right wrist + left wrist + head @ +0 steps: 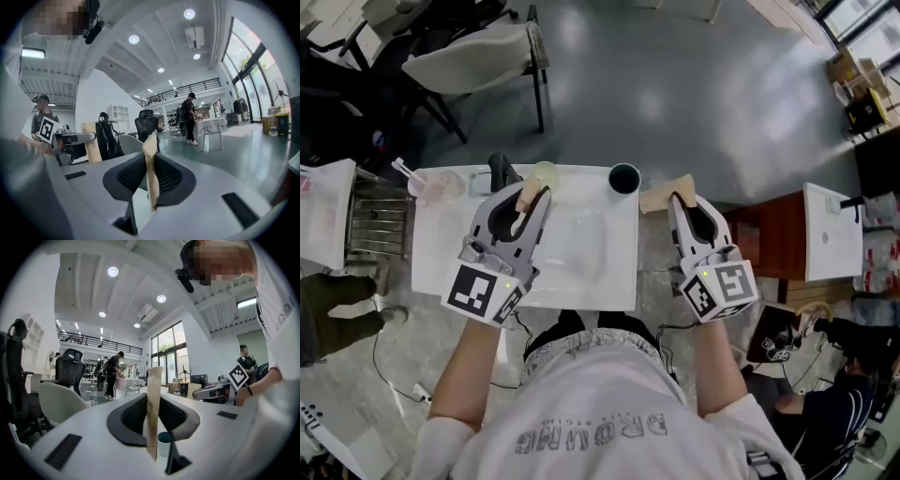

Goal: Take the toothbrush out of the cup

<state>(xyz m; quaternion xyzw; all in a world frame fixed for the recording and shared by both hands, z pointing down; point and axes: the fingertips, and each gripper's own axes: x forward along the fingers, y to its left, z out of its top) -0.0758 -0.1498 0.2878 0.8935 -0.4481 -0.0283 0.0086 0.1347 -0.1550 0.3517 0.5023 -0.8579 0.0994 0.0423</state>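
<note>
While a person in a white shirt stands at a white surface [441, 267] with a sunken basin [581, 246], each hand holds a gripper out level over it. The left gripper [530, 199] has its jaws clenched on a narrow strip of tan paper [153, 404], which stands upright between them. The right gripper [679, 201], well apart from the left, has its jaws clenched on a wider piece of tan paper [150, 168]. On the back rim, between the two grippers, sits a white cup [624, 178] with a dark inside. At the far left end of the surface stands a clear pinkish cup [427, 186]. A white stick leaning in it looks like the toothbrush [400, 169], though it is too small to be sure. Both grippers are apart from it.
</note>
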